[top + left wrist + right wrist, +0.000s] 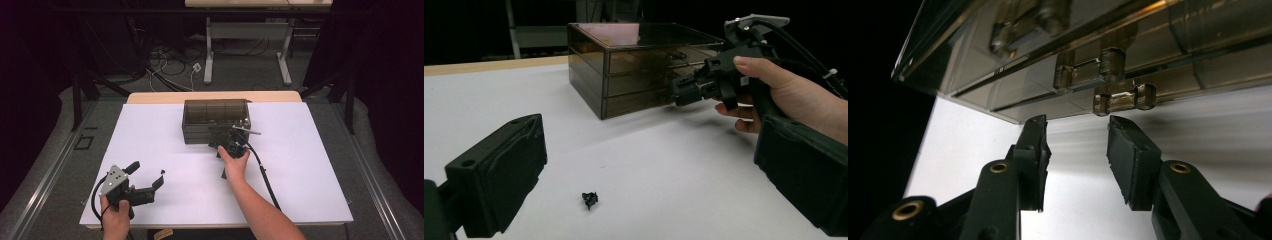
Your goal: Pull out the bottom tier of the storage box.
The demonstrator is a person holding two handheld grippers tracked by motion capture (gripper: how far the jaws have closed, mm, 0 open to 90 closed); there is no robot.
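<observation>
A smoky see-through drawer box (216, 120) with three stacked drawers stands at the far middle of the white table top (300, 165). My right gripper (227, 146) is right in front of the box's front face, close to the table. In the right gripper view its jaws (1075, 122) are open with nothing between them, and the lowest drawer's handle (1124, 97) is just beyond the tips. The middle handle (1090, 70) sits above it. From the left gripper view, the right gripper (680, 91) points at the box (639, 65). My left gripper (148, 174) rests wide open at the near left, empty.
A tiny black clip (590, 199) lies on the sheet between the left jaws, also seen from above (162, 172). The right gripper's cable (265, 175) trails back over the table. Beyond the far edge are another table's legs (209, 55) and floor cables.
</observation>
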